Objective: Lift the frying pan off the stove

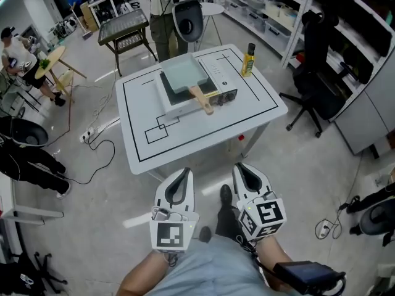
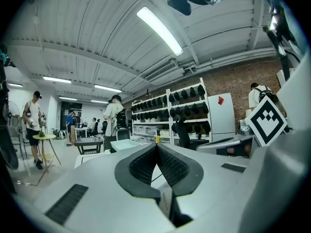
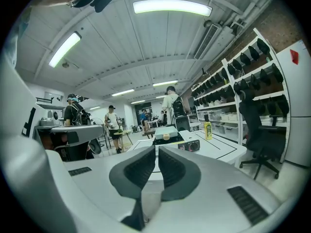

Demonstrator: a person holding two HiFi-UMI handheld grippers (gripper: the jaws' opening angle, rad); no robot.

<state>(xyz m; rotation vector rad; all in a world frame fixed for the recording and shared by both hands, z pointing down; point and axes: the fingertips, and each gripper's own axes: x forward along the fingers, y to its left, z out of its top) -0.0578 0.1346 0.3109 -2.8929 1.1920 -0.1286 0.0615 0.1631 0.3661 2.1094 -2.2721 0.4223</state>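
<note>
Both tongs hang low in front of the person, short of the table. The left tongs have their ribbed black pads pressed tip to tip with nothing between. The right tongs are closed down to a slit, also empty. Each has a smooth grey-white shell and carries a cube of black-and-white square markers.

The pan is square and shallow, pale grey-green, with a short rounded wooden handle pointing back toward the tongs. It sits on the stove, a flat white box with a dark knob panel, straight ahead of the tongs and well apart from them. Only the near part of the table lies between, a white square top marked with thin black lines.

A yellow bottle with a dark cap stands beyond the stove, off to the right. A black office chair is right of the table, with shelves of bins behind it. A cable trails over the pale glossy floor to the left. Farther left is a round wooden table with a person beside it. Beyond the stove stands a small dark table. Overhead are ribbed white panels and strip lights.
</note>
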